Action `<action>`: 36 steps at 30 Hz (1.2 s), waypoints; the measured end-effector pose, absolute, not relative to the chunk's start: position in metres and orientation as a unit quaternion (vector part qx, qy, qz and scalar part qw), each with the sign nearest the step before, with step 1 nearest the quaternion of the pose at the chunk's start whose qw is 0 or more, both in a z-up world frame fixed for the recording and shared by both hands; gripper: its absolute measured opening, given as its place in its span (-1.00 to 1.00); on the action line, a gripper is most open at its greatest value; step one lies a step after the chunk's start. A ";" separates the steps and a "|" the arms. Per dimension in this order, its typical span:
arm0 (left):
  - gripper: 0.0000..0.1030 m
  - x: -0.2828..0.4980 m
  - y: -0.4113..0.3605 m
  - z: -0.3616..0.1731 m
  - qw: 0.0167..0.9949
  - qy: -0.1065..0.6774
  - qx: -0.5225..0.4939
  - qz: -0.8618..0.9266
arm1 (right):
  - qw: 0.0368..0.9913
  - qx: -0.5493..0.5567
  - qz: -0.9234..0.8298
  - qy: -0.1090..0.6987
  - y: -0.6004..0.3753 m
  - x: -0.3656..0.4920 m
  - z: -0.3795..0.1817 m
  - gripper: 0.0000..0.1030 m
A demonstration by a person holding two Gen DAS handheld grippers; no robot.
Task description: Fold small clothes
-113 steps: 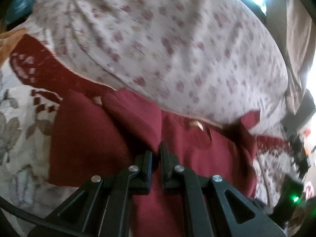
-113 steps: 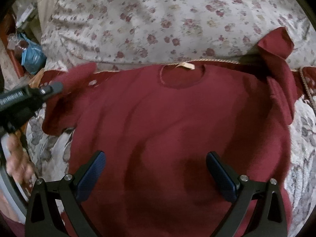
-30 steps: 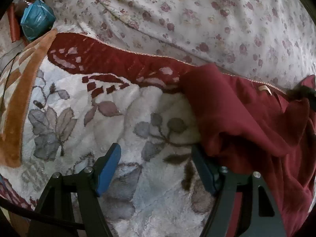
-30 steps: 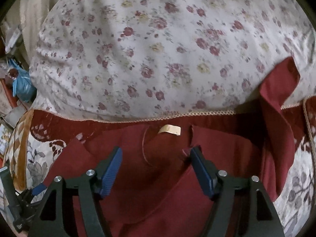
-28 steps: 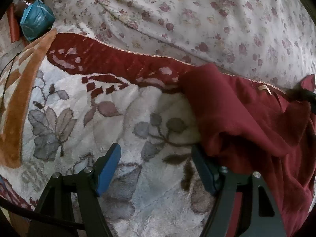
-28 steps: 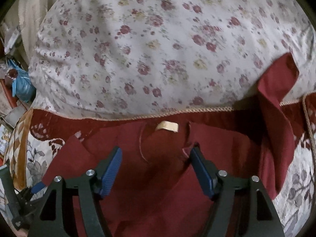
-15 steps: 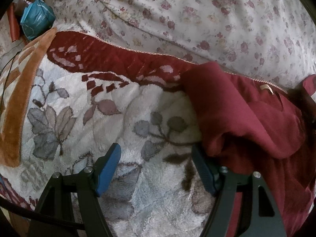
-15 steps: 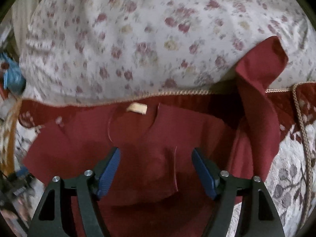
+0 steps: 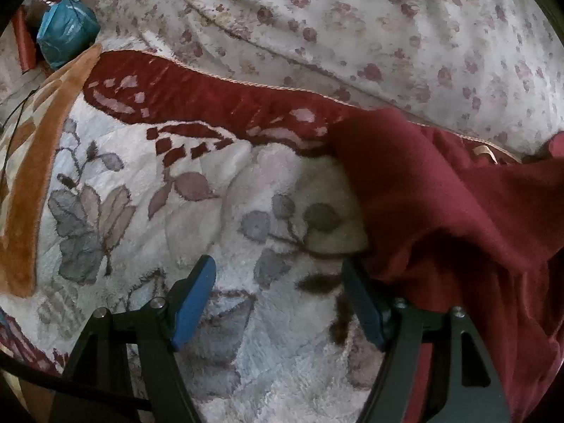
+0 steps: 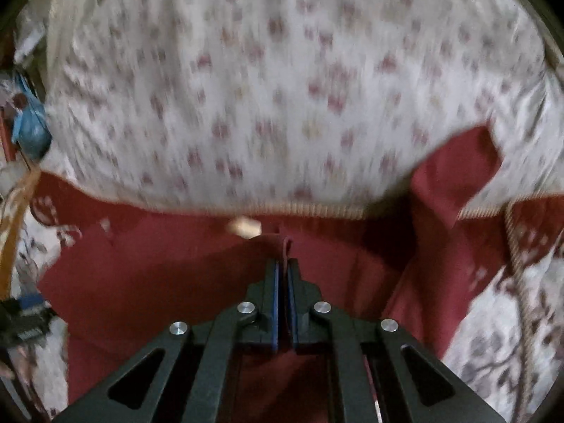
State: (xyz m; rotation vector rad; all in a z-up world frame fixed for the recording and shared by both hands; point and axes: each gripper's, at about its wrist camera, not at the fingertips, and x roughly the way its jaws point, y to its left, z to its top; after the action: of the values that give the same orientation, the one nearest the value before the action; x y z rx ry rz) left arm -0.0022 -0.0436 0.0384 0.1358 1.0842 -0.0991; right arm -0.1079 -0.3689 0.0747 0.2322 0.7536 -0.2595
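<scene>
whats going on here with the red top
A person with a tool in each hand is folding a dark red top spread on a floral blanket beside a flowered pillow. The right tool is shut on a pinched fold of the top just below its neck label. The left tool is open over the blanket, holding nothing, with the top's folded edge by its right finger.
</scene>
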 end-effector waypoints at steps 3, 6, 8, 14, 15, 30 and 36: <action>0.42 0.001 -0.041 0.036 0.852 0.519 0.048 -0.042 | 0.925 0.101 -0.133 0.343 -0.371 -0.112 0.100 -0.90; 0.42 0.003 -0.040 0.035 0.851 0.522 0.033 -0.046 | 0.926 0.101 -0.136 0.338 -0.375 -0.111 0.108 -0.90; 0.42 0.001 -0.039 0.039 0.852 0.519 0.031 -0.058 | 0.924 0.102 -0.139 0.341 -0.376 -0.111 0.106 -0.90; 0.42 -0.012 -0.044 0.049 0.853 0.509 0.045 -0.111 | 0.922 0.107 -0.141 0.344 -0.383 -0.114 0.106 -0.90; 0.42 -0.012 -0.048 0.048 0.852 0.509 0.050 -0.110 | 0.923 0.107 -0.141 0.342 -0.382 -0.113 0.108 -0.90; 0.41 -0.024 -0.066 0.064 0.850 0.481 0.050 -0.206 | 0.930 0.105 -0.139 0.325 -0.387 -0.119 0.130 -0.90; 0.42 -0.016 -0.092 0.043 0.857 0.478 0.122 -0.148 | 0.931 0.098 -0.137 0.323 -0.386 -0.119 0.134 -0.90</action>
State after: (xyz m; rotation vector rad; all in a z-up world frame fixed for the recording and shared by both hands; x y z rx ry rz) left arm -0.0164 -0.0922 0.0433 0.2559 1.0042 -0.3110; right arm -0.1194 -0.3855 0.1343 0.2016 0.6617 -0.2795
